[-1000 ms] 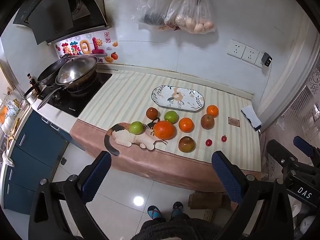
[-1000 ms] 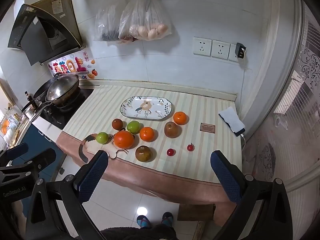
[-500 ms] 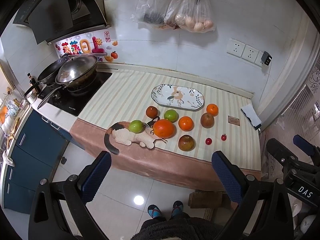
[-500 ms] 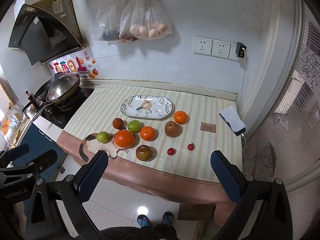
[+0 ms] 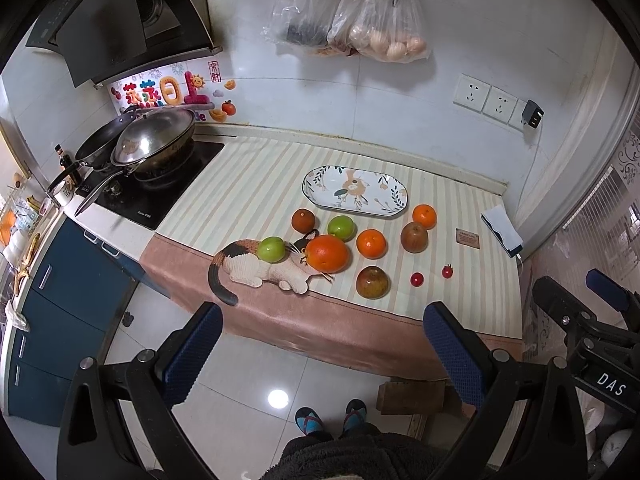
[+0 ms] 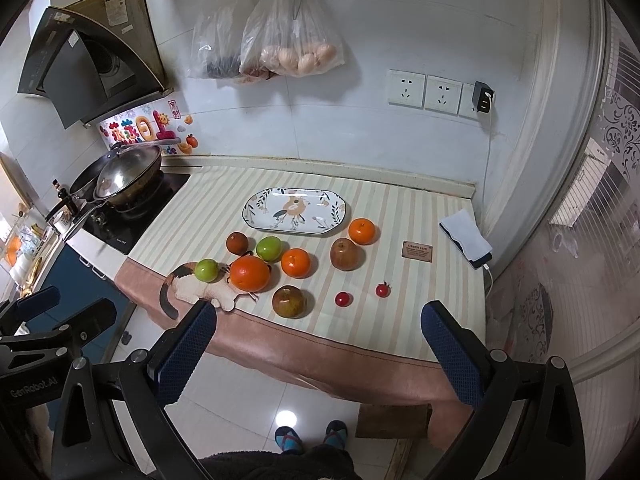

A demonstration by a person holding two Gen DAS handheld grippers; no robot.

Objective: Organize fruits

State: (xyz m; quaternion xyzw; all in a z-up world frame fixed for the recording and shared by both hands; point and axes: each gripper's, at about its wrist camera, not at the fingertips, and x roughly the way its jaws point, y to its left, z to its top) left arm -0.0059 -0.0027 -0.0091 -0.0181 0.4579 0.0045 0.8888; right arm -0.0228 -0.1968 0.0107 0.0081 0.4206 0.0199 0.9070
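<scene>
Several fruits lie on the striped cloth: a large orange (image 5: 327, 253) (image 6: 249, 273), two smaller oranges (image 5: 371, 243) (image 5: 424, 215), two green apples (image 5: 272, 249) (image 5: 341, 227), brownish fruits (image 5: 373, 282) (image 5: 414, 237) (image 5: 303, 220) and two small red tomatoes (image 5: 416, 278) (image 5: 447, 271). A floral oval plate (image 5: 354, 191) (image 6: 294, 211) sits empty behind them. My left gripper (image 5: 320, 348) and right gripper (image 6: 316, 344) are both open and empty, held well back from the counter's front edge, above the floor.
A wok with lid (image 5: 154, 140) sits on the stove at the left. A cat-shaped mat (image 5: 260, 270) lies under the left fruits. A phone with cloth (image 5: 502, 230) and a small card (image 5: 467, 237) lie at the right. Bags (image 5: 376, 28) hang on the wall.
Both views have drifted very slightly; the fruits, plate and open grippers stand as before.
</scene>
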